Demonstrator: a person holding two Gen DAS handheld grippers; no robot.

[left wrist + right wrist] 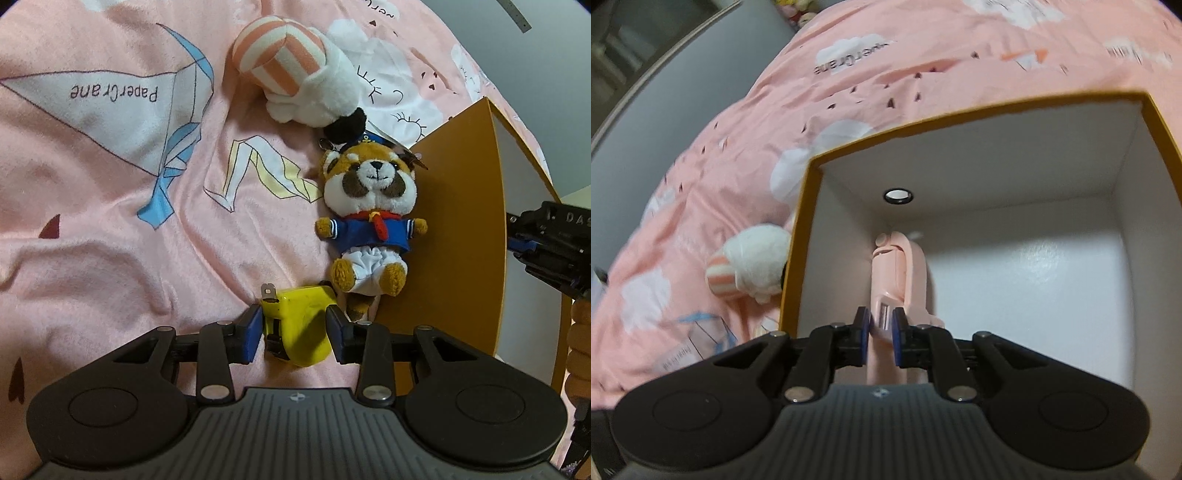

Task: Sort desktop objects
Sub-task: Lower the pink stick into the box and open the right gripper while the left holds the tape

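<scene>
Yellow tape measure (295, 332) on pink blanket (110, 221), pinched between left gripper (294, 328) pads. Pink folding gadget (901, 280) inside white-lined orange box (997, 177), between right gripper (881, 328) pads, narrow gap, contact unclear. Two plush toys: sailor-suited bear (369, 206), striped white one (295, 70).

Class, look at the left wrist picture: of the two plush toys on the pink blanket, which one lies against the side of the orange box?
The sailor-suited plush, face up, rests against the orange box. The white plush with striped ear lies farther off, touching only blanket.
</scene>
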